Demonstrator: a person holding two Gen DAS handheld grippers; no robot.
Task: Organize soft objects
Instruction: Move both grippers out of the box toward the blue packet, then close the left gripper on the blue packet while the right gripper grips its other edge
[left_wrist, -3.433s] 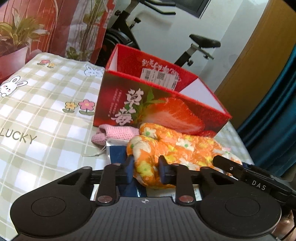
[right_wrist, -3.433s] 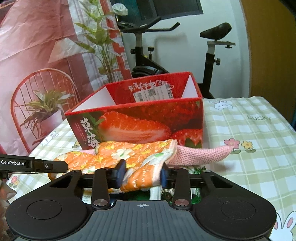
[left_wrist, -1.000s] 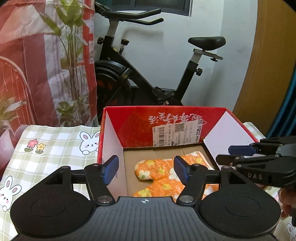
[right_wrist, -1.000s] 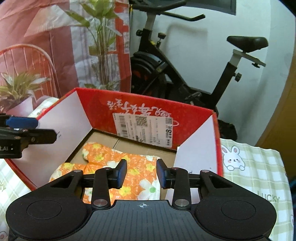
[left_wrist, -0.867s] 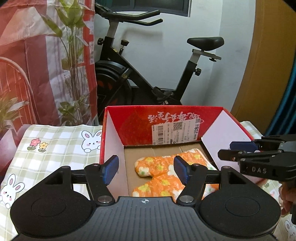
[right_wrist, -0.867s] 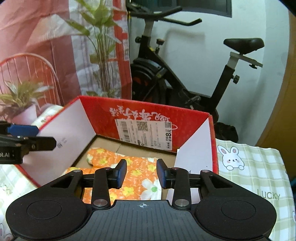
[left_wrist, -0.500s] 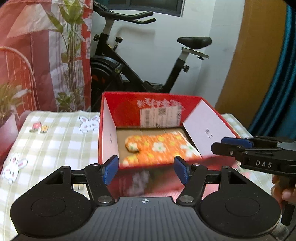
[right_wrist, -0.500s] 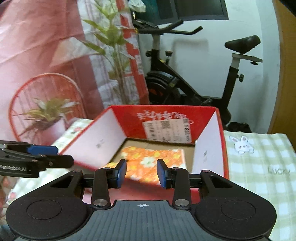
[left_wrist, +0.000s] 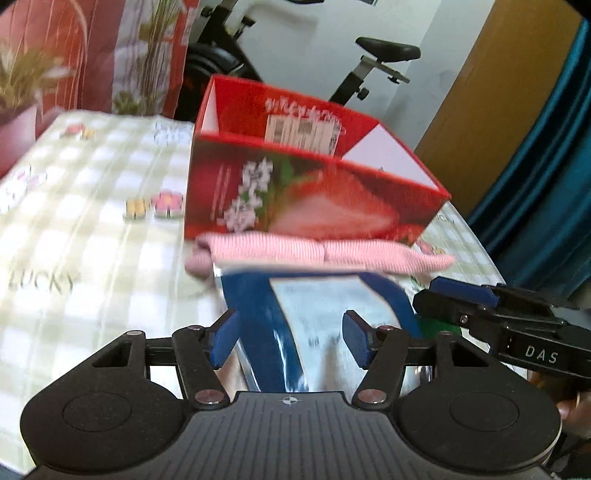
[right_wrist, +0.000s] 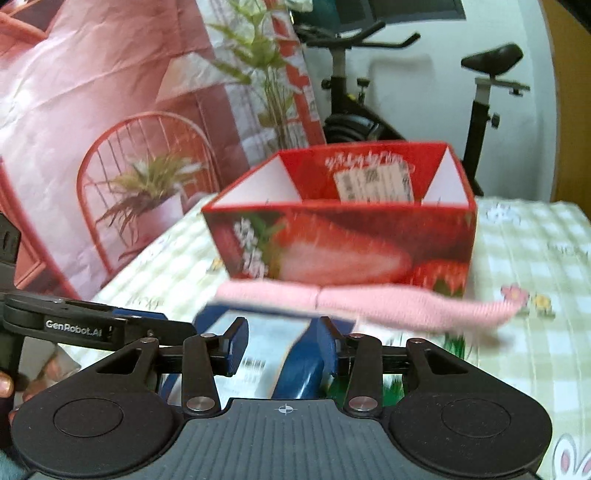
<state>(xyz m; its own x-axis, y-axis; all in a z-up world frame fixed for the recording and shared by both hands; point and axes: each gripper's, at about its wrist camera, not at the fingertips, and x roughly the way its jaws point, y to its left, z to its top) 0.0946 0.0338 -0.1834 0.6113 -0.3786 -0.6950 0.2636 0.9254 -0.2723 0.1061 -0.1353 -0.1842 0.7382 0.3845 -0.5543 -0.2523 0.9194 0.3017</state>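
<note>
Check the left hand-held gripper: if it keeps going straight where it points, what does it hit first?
Most likely the glossy blue-and-white plastic packet lying on the table: it shows right between the open fingers of the left hand-held gripper. The pink knitted sock and red strawberry-print cardboard box sit beyond it. Blur leaves depth uncertain.

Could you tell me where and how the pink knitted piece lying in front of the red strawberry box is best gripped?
Grip the pink knitted piece at its thicker middle, coming from above. It lies flat along the red strawberry box, partly over a blue-and-white packet, so a side approach would likely snag the packet.
</note>
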